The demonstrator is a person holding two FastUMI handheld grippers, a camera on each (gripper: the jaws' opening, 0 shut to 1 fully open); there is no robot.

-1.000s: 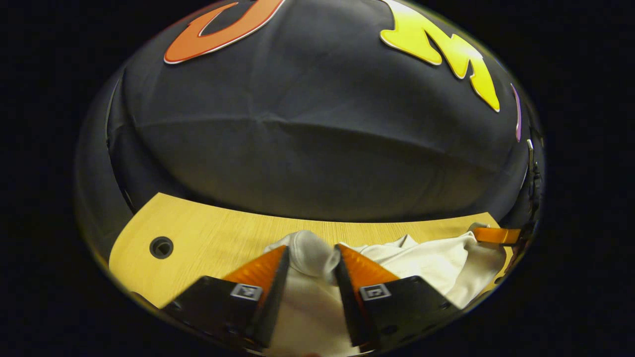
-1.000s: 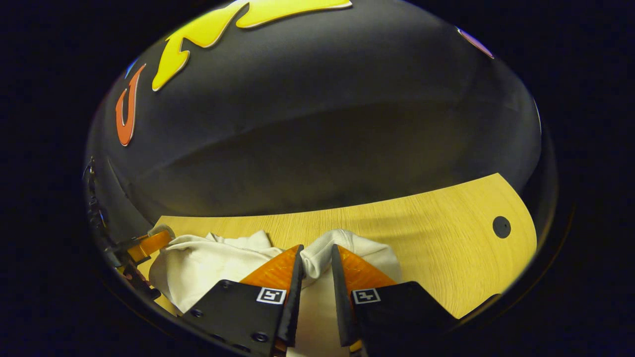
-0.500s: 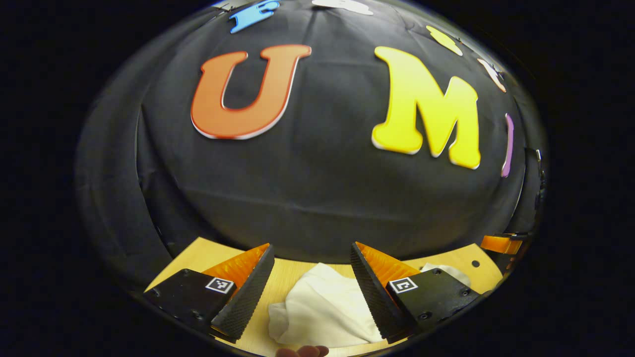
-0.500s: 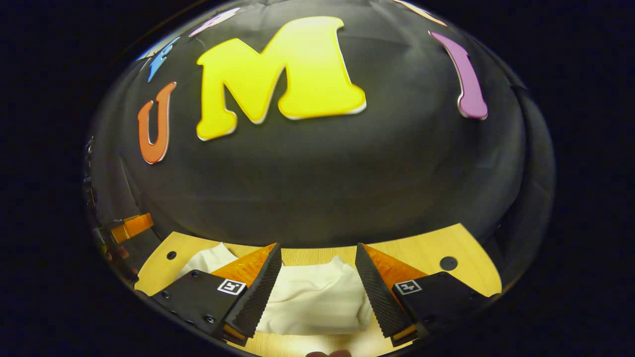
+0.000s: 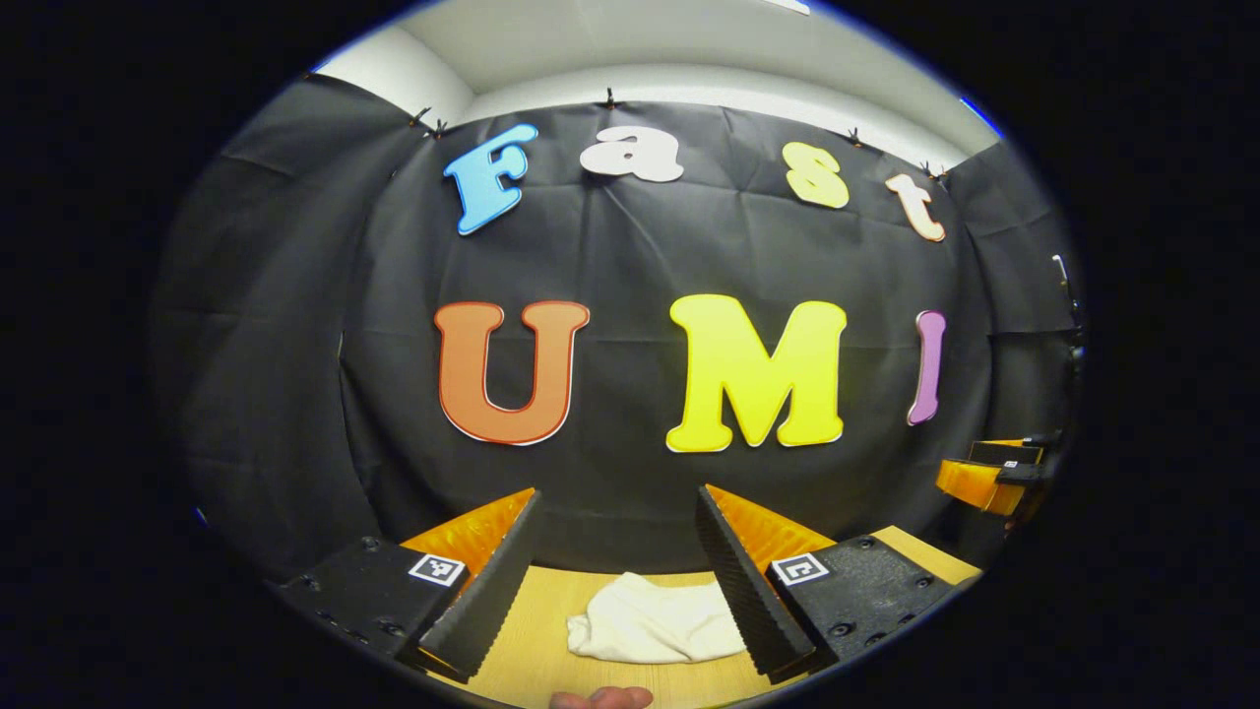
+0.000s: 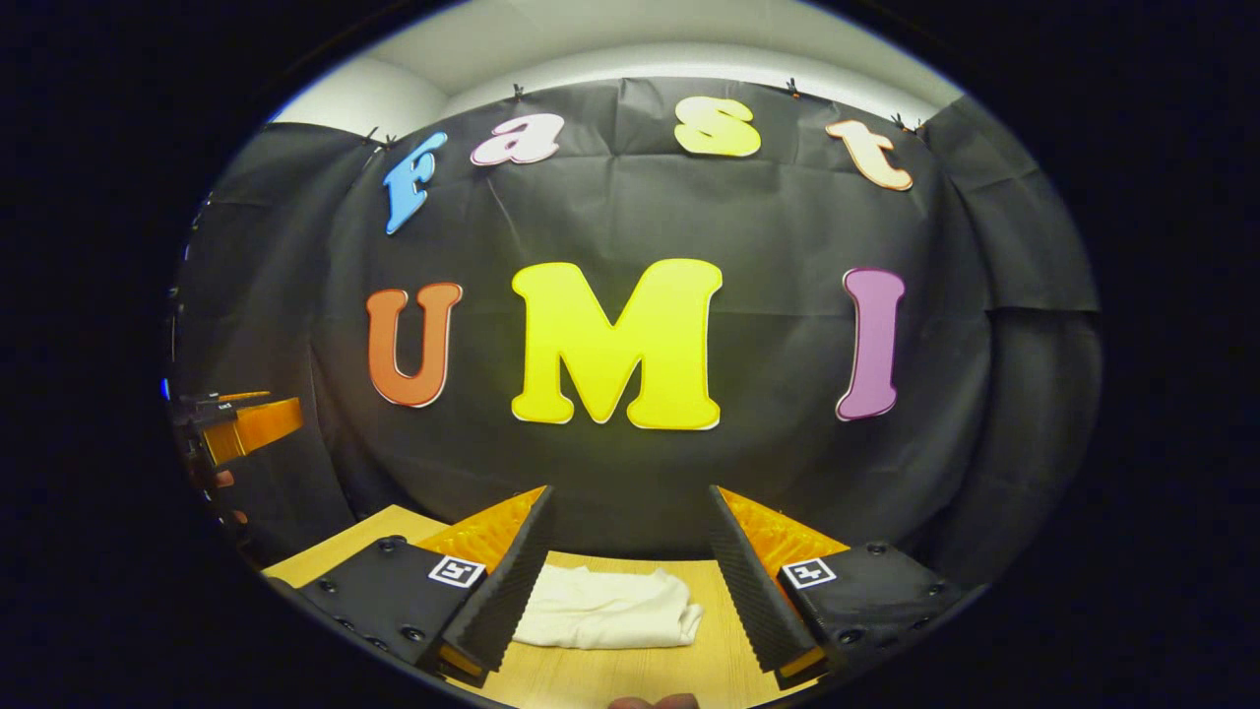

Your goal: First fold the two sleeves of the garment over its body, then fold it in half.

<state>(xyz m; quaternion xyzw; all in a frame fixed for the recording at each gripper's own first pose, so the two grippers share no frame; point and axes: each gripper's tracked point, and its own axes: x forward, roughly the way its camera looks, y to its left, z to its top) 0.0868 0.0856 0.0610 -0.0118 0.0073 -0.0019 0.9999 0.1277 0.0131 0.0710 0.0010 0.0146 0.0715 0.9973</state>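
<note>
Surface: your work rested on a light wooden table (image 5: pixel 536 640) | On it: a white garment (image 5: pixel 655 622), folded into a small bundle, lay flat near the table's far edge | Garment's surroundings: bare wood.

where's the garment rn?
The white garment lies bunched on the wooden table, seen between the open fingers in both gripper views.

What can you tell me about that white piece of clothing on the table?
The white garment is soft, cloth-like and wrinkled, gathered into a compact folded bundle. It lies flat on the light wooden table, in front of the black cloth wall. Both hand-held grippers are open above it; nothing grips it. Sleeves and collar cannot be made out.
</note>
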